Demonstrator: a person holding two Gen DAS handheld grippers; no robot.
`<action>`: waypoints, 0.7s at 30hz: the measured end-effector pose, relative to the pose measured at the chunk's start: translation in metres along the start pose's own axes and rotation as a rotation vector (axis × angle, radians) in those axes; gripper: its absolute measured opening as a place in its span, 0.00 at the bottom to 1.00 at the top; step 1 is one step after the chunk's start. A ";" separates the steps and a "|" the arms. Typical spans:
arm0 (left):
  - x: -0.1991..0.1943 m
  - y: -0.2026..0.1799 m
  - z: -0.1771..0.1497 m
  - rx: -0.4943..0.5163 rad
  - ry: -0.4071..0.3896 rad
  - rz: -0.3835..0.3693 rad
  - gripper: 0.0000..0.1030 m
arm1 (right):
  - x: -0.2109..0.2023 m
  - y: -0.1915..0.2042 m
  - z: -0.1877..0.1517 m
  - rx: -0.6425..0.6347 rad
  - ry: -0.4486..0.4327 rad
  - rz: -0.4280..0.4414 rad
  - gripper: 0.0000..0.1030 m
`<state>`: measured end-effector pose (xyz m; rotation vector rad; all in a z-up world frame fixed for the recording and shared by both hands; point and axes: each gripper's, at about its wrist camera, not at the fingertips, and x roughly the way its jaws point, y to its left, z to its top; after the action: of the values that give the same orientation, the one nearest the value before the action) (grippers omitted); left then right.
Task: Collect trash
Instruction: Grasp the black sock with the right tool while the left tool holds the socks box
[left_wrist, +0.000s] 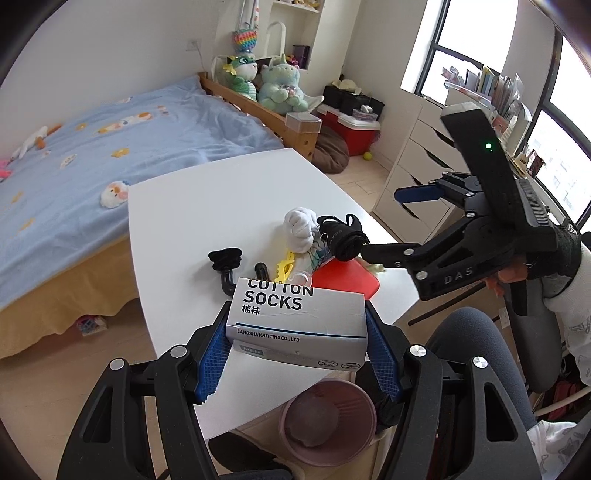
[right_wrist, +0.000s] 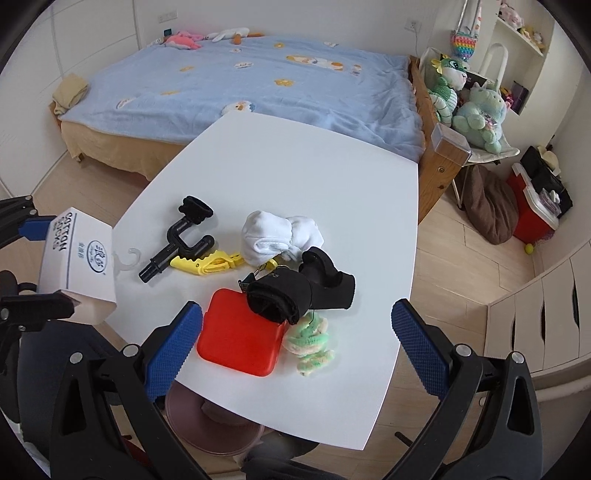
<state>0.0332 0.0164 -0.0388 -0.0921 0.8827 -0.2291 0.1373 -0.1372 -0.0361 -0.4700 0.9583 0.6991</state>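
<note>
While left tongs (left_wrist: 295, 332) clamp the sock box (left_wrist: 297, 321) (lifted), right tongs (right_wrist: 295, 354) gape — empty.

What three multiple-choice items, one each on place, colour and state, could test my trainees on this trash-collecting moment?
1. Where is the sock box?
A. on the bed
B. between the left tongs, lifted off the white table
C. in the bin

2. What colour is the flat case near the table's front edge?
A. red
B. green
C. blue

3. How are the right tongs?
A. shut on a sock
B. open, holding nothing
C. shut on the case

Key: B, the blue pads press both box ends; A, it looks plainly red; B, the pads stand wide apart above the table.
</note>
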 end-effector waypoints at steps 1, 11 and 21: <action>0.000 0.001 -0.001 -0.004 -0.001 0.000 0.63 | 0.004 0.002 0.002 -0.009 0.011 -0.009 0.97; -0.002 0.012 -0.011 -0.050 -0.007 -0.010 0.63 | 0.033 0.016 0.007 -0.047 0.081 -0.066 0.64; -0.001 0.016 -0.014 -0.064 -0.010 -0.017 0.63 | 0.039 0.013 0.004 -0.036 0.082 -0.066 0.40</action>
<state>0.0242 0.0326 -0.0498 -0.1603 0.8797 -0.2160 0.1449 -0.1131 -0.0682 -0.5632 1.0041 0.6424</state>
